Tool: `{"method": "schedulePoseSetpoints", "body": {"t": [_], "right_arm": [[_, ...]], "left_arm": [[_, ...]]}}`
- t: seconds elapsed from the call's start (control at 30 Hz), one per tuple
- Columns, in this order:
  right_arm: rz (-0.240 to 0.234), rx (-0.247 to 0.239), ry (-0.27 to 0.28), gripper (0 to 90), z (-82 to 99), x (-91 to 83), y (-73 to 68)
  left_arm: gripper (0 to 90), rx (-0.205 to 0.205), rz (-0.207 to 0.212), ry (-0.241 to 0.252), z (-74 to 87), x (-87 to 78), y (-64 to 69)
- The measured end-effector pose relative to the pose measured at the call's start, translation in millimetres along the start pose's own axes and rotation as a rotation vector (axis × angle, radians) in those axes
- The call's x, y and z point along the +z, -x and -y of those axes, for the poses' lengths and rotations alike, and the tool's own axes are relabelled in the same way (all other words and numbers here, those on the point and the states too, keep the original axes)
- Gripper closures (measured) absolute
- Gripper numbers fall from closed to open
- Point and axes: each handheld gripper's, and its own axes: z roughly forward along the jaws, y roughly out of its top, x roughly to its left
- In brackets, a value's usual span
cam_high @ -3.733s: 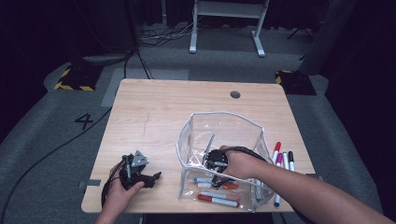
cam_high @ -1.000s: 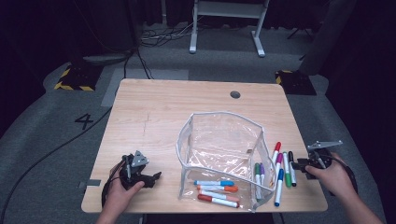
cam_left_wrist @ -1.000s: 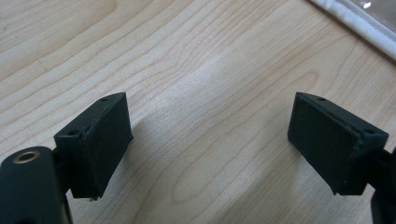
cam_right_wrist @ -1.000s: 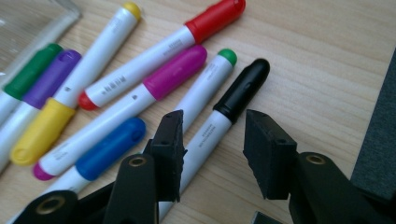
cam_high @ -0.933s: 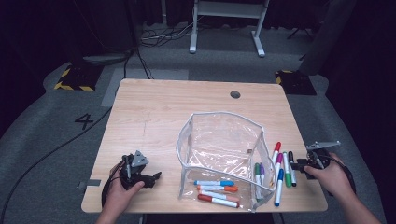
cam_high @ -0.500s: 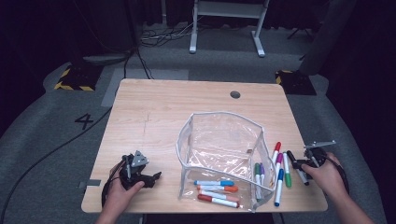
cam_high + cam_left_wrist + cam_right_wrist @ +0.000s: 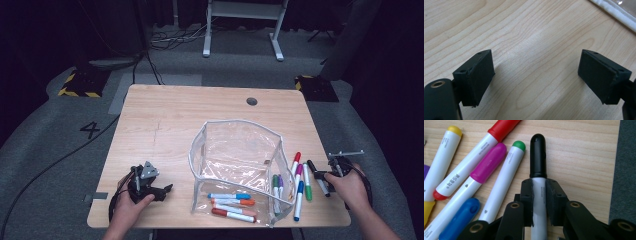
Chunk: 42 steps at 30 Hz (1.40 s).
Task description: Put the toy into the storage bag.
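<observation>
A black-capped marker [image 7: 538, 155] lies on the wooden table near its right edge. My right gripper [image 7: 539, 202] has just been closing and is now shut on the marker's white barrel; in the high view, the right gripper [image 7: 325, 175] holds the black marker [image 7: 314, 169]. Beside it lie loose red [image 7: 501, 127], magenta [image 7: 487, 163], green [image 7: 506, 177] and blue [image 7: 461, 217] markers. My left gripper [image 7: 162, 190] rests at the table's front left, and its jaws [image 7: 536, 77] are open over bare wood.
A clear zip pouch [image 7: 235, 150] stands open in the middle of the table, with several markers [image 7: 230, 205] inside its near end. Its white edge [image 7: 616, 12] shows beyond the left jaws. The table's right edge [image 7: 617, 170] runs close to the black marker.
The right hand has shifted left to the loose markers, and its jaws have closed onto the black marker. The left hand has stayed still.
</observation>
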Motion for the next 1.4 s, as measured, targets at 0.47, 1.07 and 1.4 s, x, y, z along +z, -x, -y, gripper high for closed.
{"method": "schedulePoseSetpoints", "body": {"t": [0.47, 1.07, 1.4], "right_arm": [[-0.096, -0.055, 0.094, 77.3, -12.2, -47.2, -8.2], [-0.199, -0.32, 0.248, 77.2, -44.8, -166.3, -75.3], [-0.239, -0.468, 0.258, 77.2, -61.6, -196.3, -119.8]], "left_arm": [[13.6, 0.0, 0.0, 0.0, 0.0, 0.0, 0.1], [13.6, 0.0, 0.0, 0.0, 0.0, 0.0, 0.0], [13.5, 0.0, 0.001, 0.0, 0.0, 0.0, 0.0]]}}
